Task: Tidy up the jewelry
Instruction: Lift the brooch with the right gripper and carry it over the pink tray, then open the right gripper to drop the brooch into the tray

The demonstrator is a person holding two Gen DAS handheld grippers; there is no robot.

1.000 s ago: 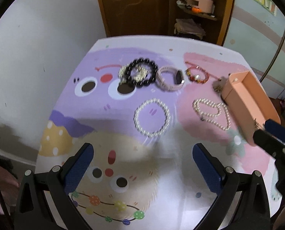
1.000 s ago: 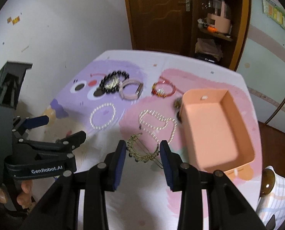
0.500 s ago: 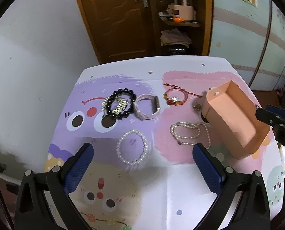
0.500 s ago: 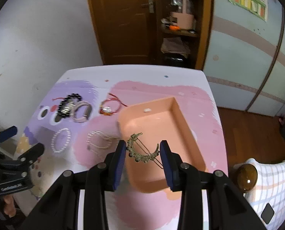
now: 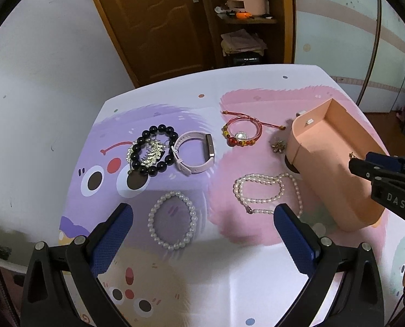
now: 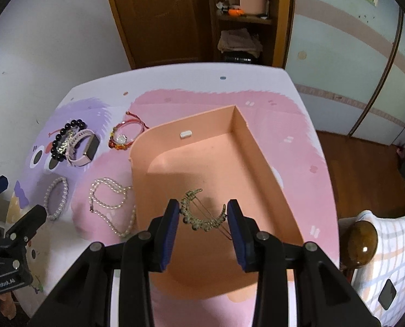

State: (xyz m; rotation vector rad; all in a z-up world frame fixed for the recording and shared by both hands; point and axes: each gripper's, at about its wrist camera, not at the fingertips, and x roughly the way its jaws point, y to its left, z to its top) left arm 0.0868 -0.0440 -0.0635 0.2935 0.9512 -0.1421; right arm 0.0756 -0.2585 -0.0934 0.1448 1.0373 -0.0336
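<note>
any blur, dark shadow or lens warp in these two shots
Left wrist view: sharp at centre, grey shadow over the white pearl bracelet, table edges bowed by fisheye, black corner vignette. Right wrist view: shadow inside the peach rectangular tray under the gold crescent hair clip; the door frame curves.

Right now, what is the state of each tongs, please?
Left tongs: open, holding nothing.
Right tongs: closed on the crescent hair clip, above the pink tray.

Colours on the table
Peach-pink tray (image 6: 259,163); gold hair clip (image 6: 202,216); white pearl necklace (image 5: 267,192); black bead bracelet (image 5: 152,150); pink and purple cartoon tablecloth (image 5: 229,267).
</note>
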